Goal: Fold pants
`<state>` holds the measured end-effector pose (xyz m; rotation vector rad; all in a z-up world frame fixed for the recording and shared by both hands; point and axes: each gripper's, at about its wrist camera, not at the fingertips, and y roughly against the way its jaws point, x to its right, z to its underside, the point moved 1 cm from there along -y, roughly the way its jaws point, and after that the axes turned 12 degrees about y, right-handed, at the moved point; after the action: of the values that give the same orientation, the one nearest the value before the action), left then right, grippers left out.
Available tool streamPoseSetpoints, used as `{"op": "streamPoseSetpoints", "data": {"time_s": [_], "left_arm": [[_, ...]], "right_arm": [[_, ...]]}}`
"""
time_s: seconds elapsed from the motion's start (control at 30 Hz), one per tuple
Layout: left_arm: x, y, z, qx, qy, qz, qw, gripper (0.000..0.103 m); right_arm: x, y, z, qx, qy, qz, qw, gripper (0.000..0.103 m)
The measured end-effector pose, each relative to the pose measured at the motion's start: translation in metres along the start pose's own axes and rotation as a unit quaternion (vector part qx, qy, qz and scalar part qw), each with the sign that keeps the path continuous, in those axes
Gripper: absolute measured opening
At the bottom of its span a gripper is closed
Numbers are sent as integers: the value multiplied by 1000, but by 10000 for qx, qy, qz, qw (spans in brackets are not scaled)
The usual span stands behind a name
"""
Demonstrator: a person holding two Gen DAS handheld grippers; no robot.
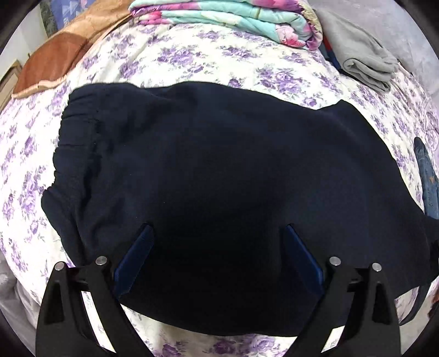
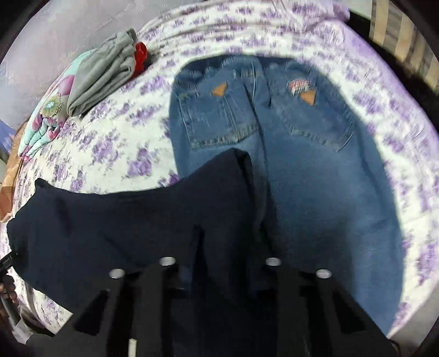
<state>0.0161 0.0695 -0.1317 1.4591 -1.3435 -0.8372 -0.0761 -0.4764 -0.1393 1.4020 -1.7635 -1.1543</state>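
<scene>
Dark navy pants (image 1: 214,170) lie spread on the floral bed sheet (image 1: 192,63), waistband at the left. My left gripper (image 1: 218,236) is open just above the pants' near part, its blue-padded fingers (image 1: 137,258) wide apart and empty. In the right wrist view my right gripper (image 2: 219,241) is shut on a leg end of the navy pants (image 2: 137,219) and holds it lifted over blue jeans (image 2: 301,170). The fingertips are hidden in the dark cloth.
A folded floral quilt (image 1: 233,19) and folded grey garment (image 1: 365,57) lie at the bed's far side, a brown cushion (image 1: 55,57) at the left. Blue jeans lie flat on the sheet (image 2: 109,142), right of the navy pants. The grey garment (image 2: 104,74) covers something red.
</scene>
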Motion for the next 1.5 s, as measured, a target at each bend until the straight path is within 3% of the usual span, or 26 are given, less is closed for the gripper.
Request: {"op": "streamPoseSetpoints", "data": {"time_s": [0.1,0.2,0.27,0.33,0.37,0.4,0.57,0.63,0.67,0.7,0.77,0.9,0.97,1.07,1.13,1.23,1.27,1.3,1.37,1.43,1.5], "left_arm": [[2,0,2,25,-126,-99,9999,93],[2,0,2,10,-109,-100,9999,93],[2,0,2,18,-84,-76,9999,93],[2,0,1,15,-94,-74,9999,93],[2,-1,1,16,-102,-72,9999,93],[2,-1,1,14,-108,-62,9999,93],[-2,1,2,-4,-113,78,9999,93],[-1,2,4,15,-195,53,9998,93],[-1,2,5,23,-224,37,9997,93],[-1,2,6,30,-245,23,9997,93],[-2,2,6,31,-233,35,9997,93],[-6,2,4,24,-121,134,9998,93],[-6,-2,3,48,-160,87,9998,93],[-3,-7,3,93,-211,-34,9997,93],[-3,-7,1,79,-220,-50,9997,93],[-6,-3,1,72,-201,18,9998,93],[-8,-1,1,86,-194,34,9998,93],[-10,1,1,106,-194,41,9997,93],[-16,3,1,184,-235,-49,9995,93],[-26,4,-2,228,-212,-157,9994,93],[-33,7,-4,216,-103,-14,9997,93]], "right_arm": [[-15,32,-3,210,102,346,9991,15],[-26,47,-5,368,183,191,9990,13],[-34,37,-4,192,331,8,9993,13],[-28,17,-3,-26,232,-44,9997,19],[-24,10,-3,-67,184,-59,9998,35],[-18,5,-1,-76,114,-61,9999,45],[-5,-11,-3,-96,139,-115,9998,45],[1,-20,-4,-177,106,-178,9996,43],[6,-23,-5,-237,4,-196,9995,25],[11,-27,-7,-282,-135,-229,9993,15],[20,-19,-11,-160,-523,-606,9967,8],[35,26,-28,614,-784,-743,9923,8],[35,18,-35,487,-572,-545,9957,8],[30,-30,-32,-220,-407,-239,9986,9],[27,-37,-29,-250,-384,-118,9989,9],[30,-27,-30,-248,-624,-286,9973,13],[31,-22,-29,-264,-625,-324,9972,21],[31,-18,-28,-305,-620,-393,9968,42],[31,-6,-24,-342,-656,-321,9967,74],[35,7,-18,-339,-594,-43,9976,74],[43,21,-6,-360,-658,-18,9972,74]]}}
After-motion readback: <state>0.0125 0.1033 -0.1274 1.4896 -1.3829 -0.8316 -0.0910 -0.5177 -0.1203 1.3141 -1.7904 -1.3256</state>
